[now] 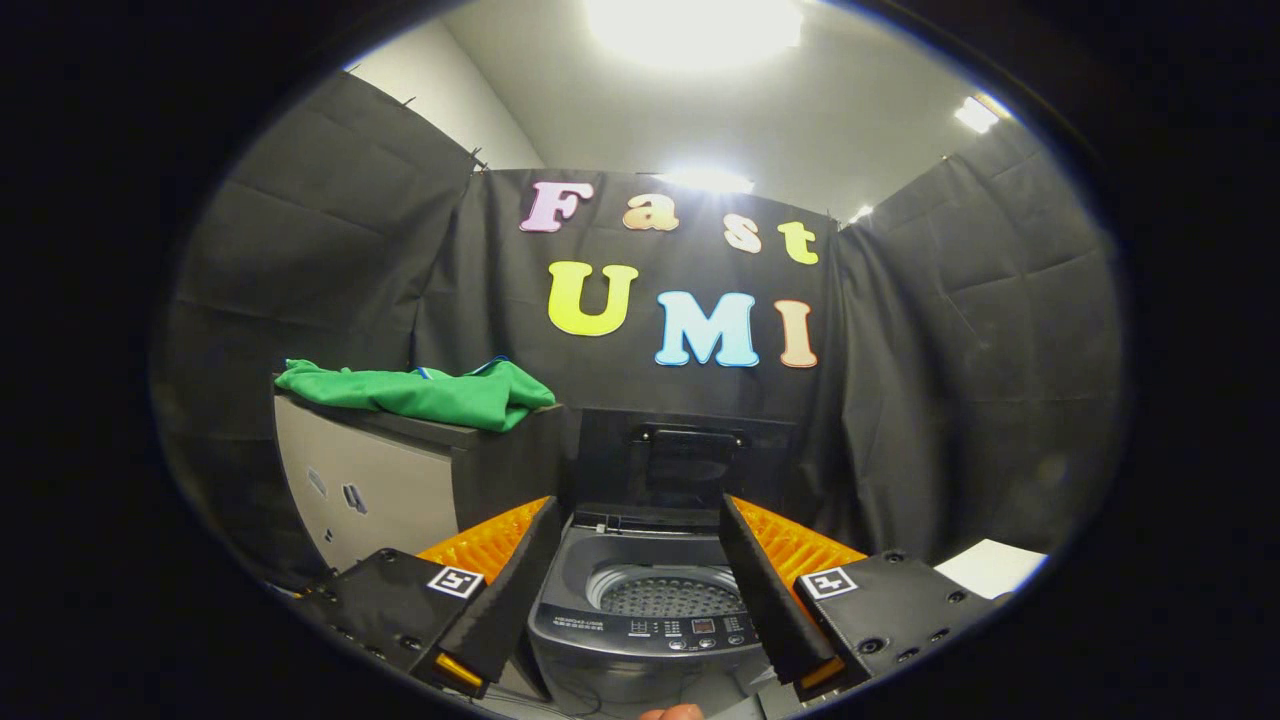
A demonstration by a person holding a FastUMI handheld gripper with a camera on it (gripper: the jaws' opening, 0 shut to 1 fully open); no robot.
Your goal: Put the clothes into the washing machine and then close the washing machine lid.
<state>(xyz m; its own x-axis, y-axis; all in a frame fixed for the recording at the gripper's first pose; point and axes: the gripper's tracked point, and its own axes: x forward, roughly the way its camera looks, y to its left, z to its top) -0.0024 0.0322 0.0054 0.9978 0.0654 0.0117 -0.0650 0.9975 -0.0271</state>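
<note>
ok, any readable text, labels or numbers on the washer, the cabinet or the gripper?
Nothing legible.
Control panel of the washing machine: print line and button captions, too small to read.
Panel display: blurred.
Marks on the cabinet side: blurred.
Square tags on the gripper: patterns, no words.
The gripper is open and holds nothing, the tub just ahead of its fingers.
</note>
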